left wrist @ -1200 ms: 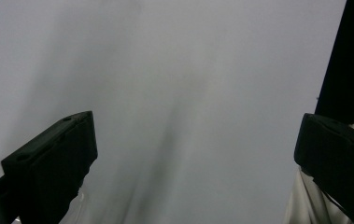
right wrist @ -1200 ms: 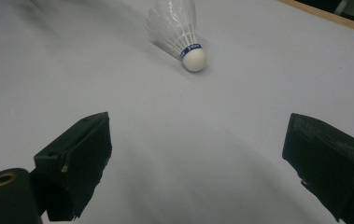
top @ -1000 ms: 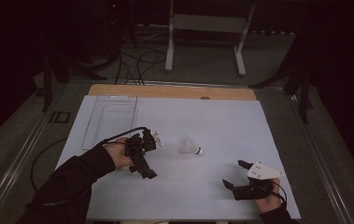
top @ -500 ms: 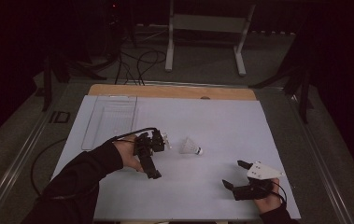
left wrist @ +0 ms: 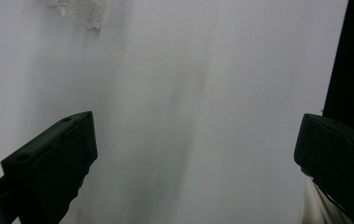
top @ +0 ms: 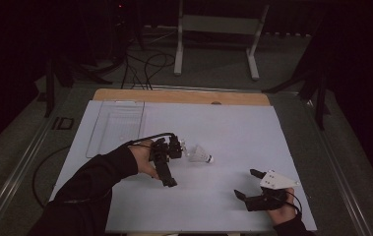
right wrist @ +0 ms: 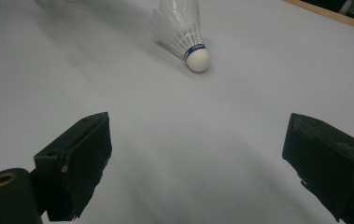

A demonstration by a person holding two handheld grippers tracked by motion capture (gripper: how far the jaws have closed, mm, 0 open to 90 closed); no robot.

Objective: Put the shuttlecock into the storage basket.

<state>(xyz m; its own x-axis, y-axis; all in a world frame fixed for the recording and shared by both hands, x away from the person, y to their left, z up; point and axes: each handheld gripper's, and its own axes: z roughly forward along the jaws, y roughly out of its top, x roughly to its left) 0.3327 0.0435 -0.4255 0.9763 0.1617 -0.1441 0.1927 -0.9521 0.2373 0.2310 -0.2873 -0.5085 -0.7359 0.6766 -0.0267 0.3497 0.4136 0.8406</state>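
Nearest the person, the right gripper rests low on the white table sheet, with the grey three-cornered plate on top of it. Its jaws stand wide apart with nothing between them. In the right gripper view, its own two black jaws frame bare white sheet, and the shuttlecock lies ahead of them, past the gap and a little toward the left jaw. The shuttlecock lies on its side, its round white cork end turned toward this gripper and its feather skirt pointing away.

A little farther out, the left gripper is held in the left hand, a dark sleeve covering the forearm and a black cable arching over the top of the gripper. In the left gripper view its jaws are spread wide and hold nothing; only blurred white sheet lies between them. A ragged white edge shows at the top left of that view, too blurred to name.

In the high view the shuttlecock lies just beside the left gripper, on its outer side toward the right gripper, apart from the jaws. It is well apart from the right gripper.

Beyond the left gripper, a clear tray lies flat on the sheet. Past that, a wooden strip runs along the far edge of the table.
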